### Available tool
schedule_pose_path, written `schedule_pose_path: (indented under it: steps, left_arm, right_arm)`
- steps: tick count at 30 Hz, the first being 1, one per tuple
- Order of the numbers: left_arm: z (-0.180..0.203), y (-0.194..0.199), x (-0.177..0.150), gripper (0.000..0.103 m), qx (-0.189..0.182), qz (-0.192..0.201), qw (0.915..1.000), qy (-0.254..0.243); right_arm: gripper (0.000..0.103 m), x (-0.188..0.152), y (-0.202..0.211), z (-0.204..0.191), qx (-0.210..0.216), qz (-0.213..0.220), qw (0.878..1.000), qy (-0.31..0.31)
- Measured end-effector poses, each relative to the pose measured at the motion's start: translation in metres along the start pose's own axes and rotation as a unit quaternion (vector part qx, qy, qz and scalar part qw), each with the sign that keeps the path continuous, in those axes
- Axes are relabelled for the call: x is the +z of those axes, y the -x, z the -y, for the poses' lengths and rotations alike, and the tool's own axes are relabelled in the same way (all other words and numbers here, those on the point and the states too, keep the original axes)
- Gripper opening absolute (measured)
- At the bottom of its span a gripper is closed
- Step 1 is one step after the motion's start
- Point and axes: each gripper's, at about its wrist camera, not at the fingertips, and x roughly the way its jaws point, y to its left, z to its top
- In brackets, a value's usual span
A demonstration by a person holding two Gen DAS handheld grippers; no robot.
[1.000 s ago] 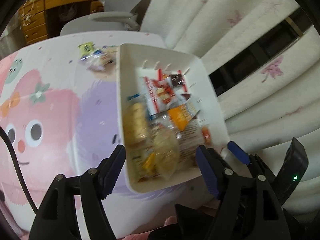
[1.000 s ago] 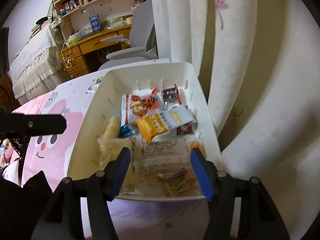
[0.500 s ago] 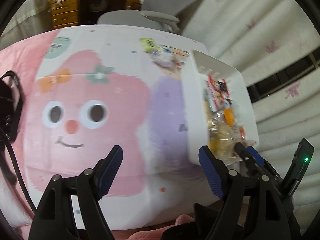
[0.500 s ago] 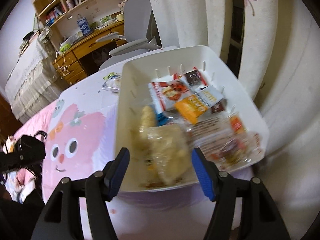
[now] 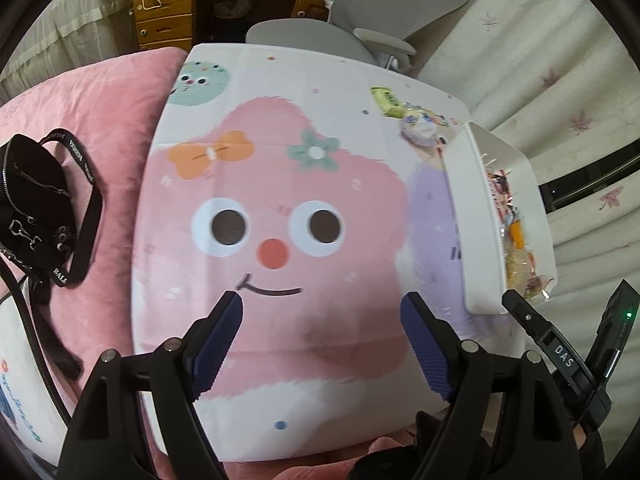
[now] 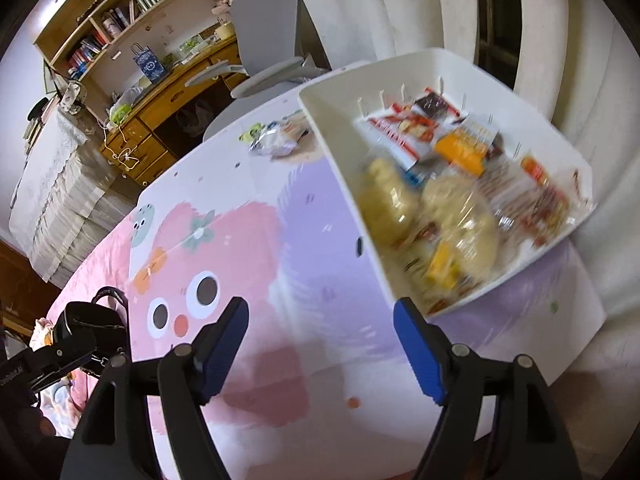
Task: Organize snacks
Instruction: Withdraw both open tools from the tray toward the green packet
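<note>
Snacks (image 6: 460,200) blurred in bin (image 6: 340,168)

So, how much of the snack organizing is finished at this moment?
Mostly done: many snack packets lie in the white plastic bin. In hand: nothing; the left gripper and right gripper are empty, opening. Left: a few wrapped snacks on the cartoon tablecloth beyond the bin.

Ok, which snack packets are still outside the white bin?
The small cluster of packets lying on the tablecloth just past the white bin's far corner, green one outermost; all others lie inside it.
</note>
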Motion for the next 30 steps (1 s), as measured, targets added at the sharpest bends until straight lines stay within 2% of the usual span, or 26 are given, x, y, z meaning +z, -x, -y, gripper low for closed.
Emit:
schedule_pose_path:
  steps: [7,17,25,30]
  left_arm:
    - [-0.022,-0.016,0.015,0.081,0.008,-0.029,0.9994,0.015]
    - [-0.021,-0.045,0.069,0.082,0.031,-0.049,0.998,0.024]
    - [0.004,-0.087,0.135,0.083,0.049,-0.073,0.996,0.017]
    - [0.028,-0.114,0.178,0.083,0.065,-0.083,0.9945,-0.005]
  right_arm:
    - [0.079,-0.002,-0.009,-0.019,-0.004,-0.023,1.0,-0.014]
    - [0.081,0.036,-0.042,-0.044,0.018,-0.027,0.999,-0.017]
    - [0.081,0.079,-0.075,-0.067,0.018,0.01,1.0,-0.006]
    - [0.081,0.107,-0.096,-0.075,0.019,0.047,0.999,-0.016]
